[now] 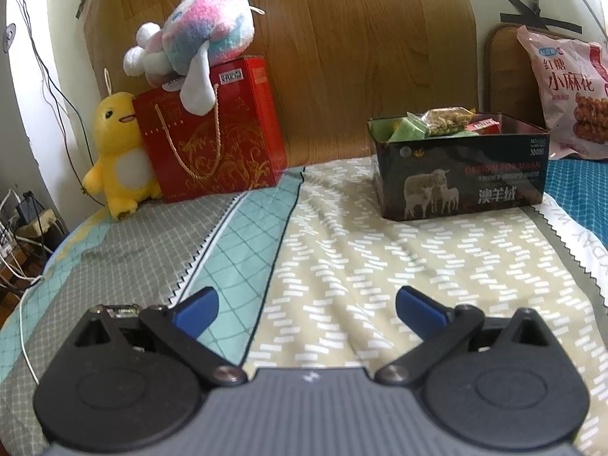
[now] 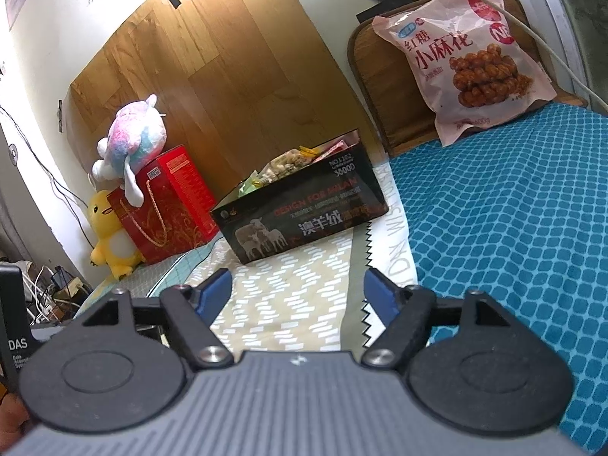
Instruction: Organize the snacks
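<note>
A black box with a sheep picture (image 1: pixel 459 182) stands on the bed and holds several small snack packets (image 1: pixel 444 119). It also shows in the right wrist view (image 2: pixel 300 212), with the snacks (image 2: pixel 285 165) at its top. A large pink snack bag (image 1: pixel 570 91) leans at the back right; it also shows in the right wrist view (image 2: pixel 467 60). My left gripper (image 1: pixel 307 309) is open and empty, low over the bed, well short of the box. My right gripper (image 2: pixel 298 292) is open and empty, also short of the box.
A red gift bag (image 1: pixel 212 133) stands at the back left with a pastel plush toy (image 1: pixel 197 41) on top and a yellow plush duck (image 1: pixel 117 155) beside it. A wooden board (image 1: pixel 342 57) backs the bed. Cables (image 1: pixel 15 235) hang off the left edge. Teal bedding (image 2: pixel 513 228) lies on the right.
</note>
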The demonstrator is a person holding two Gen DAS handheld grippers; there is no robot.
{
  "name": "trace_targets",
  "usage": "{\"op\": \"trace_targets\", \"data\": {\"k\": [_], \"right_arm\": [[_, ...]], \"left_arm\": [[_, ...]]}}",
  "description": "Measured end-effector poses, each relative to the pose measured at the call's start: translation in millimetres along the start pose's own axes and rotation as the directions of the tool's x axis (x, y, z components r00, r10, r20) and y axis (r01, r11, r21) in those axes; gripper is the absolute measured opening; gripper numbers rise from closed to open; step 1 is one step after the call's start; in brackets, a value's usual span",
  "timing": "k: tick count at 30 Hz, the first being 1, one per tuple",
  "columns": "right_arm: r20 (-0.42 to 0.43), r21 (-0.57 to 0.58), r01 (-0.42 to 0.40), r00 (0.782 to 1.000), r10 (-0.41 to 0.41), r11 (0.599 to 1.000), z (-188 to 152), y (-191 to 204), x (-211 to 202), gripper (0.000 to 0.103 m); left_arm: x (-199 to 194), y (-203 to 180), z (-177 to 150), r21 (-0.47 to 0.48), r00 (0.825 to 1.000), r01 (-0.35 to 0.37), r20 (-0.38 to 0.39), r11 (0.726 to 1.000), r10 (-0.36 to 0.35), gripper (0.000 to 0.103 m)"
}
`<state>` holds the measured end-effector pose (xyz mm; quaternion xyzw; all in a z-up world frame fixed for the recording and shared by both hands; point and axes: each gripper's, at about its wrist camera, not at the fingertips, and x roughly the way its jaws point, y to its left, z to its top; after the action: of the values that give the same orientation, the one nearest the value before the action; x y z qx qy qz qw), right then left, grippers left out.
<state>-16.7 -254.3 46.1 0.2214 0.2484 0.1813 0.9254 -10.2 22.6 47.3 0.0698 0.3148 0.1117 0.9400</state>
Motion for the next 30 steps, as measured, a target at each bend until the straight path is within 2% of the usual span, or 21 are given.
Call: {"op": "trace_targets", "data": {"k": [4, 12, 19, 23, 30], "right_arm": [[0.021, 0.009, 0.027, 0.999, -0.027, 1.0, -1.3, -0.4, -1.4, 0.09], [0.05, -0.023, 0.068, 0.997, -0.067, 0.997, -5.0, 4.3, -3.4, 0.095], [0.142, -0.053, 0.138, 0.981, -0.129, 0.989, -9.3, 9.5, -7.5, 0.103], [0.211, -0.072, 0.187, 0.963, -0.168, 0.98, -13.4, 14.0, -11.5, 0.103], [0.238, -0.09, 0.212, 0.953, -0.186, 0.973, -14.6, 18.0, -12.8, 0.103]], "left_arm": [[-0.3, -3.3, -1.8, -0.004, 0.999, 0.038, -0.025, 0.999, -0.038, 0.103], [-1.6, -3.9, -4.9, -0.053, 0.991, 0.115, -0.067, 0.992, -0.118, 0.103], [-3.4, -1.7, -6.6, -0.08, 0.983, 0.165, -0.067, 0.983, -0.171, 0.103], [-4.4, 0.3, -7.1, -0.097, 0.978, 0.192, -0.067, 0.977, -0.199, 0.103], [-7.7, 3.8, -9.2, -0.132, 0.971, 0.226, -0.046, 0.965, -0.233, 0.103]]}}
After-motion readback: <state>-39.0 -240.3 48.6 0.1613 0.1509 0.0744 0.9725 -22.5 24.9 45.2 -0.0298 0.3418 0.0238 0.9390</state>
